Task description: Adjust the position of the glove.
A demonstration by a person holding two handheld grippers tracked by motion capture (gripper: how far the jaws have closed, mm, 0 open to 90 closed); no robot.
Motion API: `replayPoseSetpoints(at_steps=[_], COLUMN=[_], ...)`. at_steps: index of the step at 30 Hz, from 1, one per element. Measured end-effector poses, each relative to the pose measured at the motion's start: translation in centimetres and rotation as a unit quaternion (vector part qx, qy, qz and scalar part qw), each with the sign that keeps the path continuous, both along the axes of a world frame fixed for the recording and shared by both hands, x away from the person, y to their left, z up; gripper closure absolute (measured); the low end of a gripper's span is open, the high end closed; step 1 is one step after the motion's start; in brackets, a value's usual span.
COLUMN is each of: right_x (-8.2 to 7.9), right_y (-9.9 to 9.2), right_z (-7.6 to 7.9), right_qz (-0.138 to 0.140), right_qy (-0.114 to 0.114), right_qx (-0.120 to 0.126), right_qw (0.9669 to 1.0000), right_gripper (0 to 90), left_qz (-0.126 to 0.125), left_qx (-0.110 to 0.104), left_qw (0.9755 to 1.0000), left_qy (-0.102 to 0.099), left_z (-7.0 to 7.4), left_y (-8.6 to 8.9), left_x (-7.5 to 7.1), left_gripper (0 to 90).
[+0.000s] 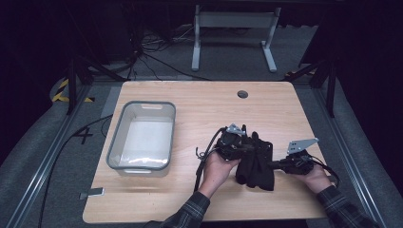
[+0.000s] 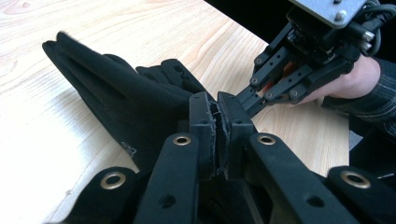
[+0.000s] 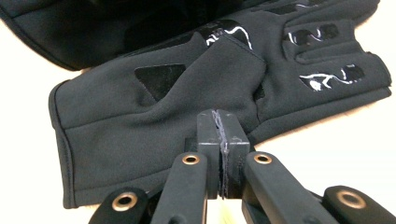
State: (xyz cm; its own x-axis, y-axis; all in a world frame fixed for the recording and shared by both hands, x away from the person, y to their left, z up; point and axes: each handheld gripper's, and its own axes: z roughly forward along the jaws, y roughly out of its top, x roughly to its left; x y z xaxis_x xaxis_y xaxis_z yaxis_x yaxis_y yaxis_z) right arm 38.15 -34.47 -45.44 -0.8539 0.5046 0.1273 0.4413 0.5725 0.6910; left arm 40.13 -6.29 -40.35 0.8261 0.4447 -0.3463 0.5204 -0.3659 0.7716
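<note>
two hand-held grippers clenched on black gloves at the near right of the desk

we start with the left hand-held gripper [image 2: 219, 121]. in the left gripper view its two black jaws are pressed together, and the fabric of the black gloves [image 2: 121, 100] sits against them and seems to be pinched at the tips. in the high view we see the same left hand-held gripper [image 1: 237, 142] at the left edge of the gloves, with the person's left hand [image 1: 217, 167] under it.

the right hand-held gripper [image 3: 223, 135] is also clenched. in the right gripper view its jaws meet at the near edge of one grey-black glove [image 3: 154, 112], between the cuff part and the finger part; we think a thin fold of cloth is held, but we cannot tell this for sure. in the high view the right hand-held gripper [image 1: 280, 164] touches the right side of the gloves [image 1: 256, 164], and the right hand [image 1: 317, 178] in a plaid sleeve holds it.

the gloves lie flat on the wooden desk [image 1: 204, 109], between the two grippers, in the near right part. shiny printed patches show on the fingers.

well apart, on the left part of the desk, stands a clear plastic bin [image 1: 114, 147].
</note>
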Motion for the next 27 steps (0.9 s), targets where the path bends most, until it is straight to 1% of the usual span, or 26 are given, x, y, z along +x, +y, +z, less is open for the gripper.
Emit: replayPoseSetpoints(at_steps=[6, 9, 13, 17, 24, 26, 27], right_x=[0.4, 0.6, 0.6, 0.6, 0.6, 0.6, 0.5], right_y=[1.6, 1.9, 1.9, 1.9, 1.9, 1.7, 1.4], right_z=[0.0, -0.1, -0.2, -0.2, -0.2, 0.0, 0.3], right_qz=[0.014, 0.017, 0.017, 0.016, 0.016, 0.020, 0.018], right_qy=[-0.003, 0.000, -0.001, -0.001, -0.003, -0.003, -0.006], right_qx=[-0.002, 0.004, 0.006, 0.007, 0.008, 0.004, 0.003], right_qw=[0.9999, 0.9998, 0.9998, 0.9998, 0.9998, 0.9998, 0.9998], right_gripper=[90.0, 90.0, 90.0, 90.0, 90.0, 86.9, 86.9], left_qz=[0.000, -0.002, -0.007, -0.015, -0.024, -0.027, -0.029], left_qx=[0.002, 0.002, 0.003, 0.010, 0.027, 0.033, 0.035], left_qw=[1.0000, 1.0000, 0.9999, 0.9998, 0.9993, 0.9991, 0.9990], left_qy=[0.004, 0.004, 0.006, 0.006, 0.002, 0.002, 0.001], left_z=[-0.2, -0.2, -0.4, -0.7, -1.4, -1.6, -1.7], left_y=[0.1, -0.2, -0.8, -1.6, -3.1, -3.5, -3.7], left_x=[0.2, 0.2, 0.3, 0.3, 0.1, 0.0, -0.1], left_gripper=[86.4, 86.5, 86.5, 86.5, 86.5, 86.5, 86.5])
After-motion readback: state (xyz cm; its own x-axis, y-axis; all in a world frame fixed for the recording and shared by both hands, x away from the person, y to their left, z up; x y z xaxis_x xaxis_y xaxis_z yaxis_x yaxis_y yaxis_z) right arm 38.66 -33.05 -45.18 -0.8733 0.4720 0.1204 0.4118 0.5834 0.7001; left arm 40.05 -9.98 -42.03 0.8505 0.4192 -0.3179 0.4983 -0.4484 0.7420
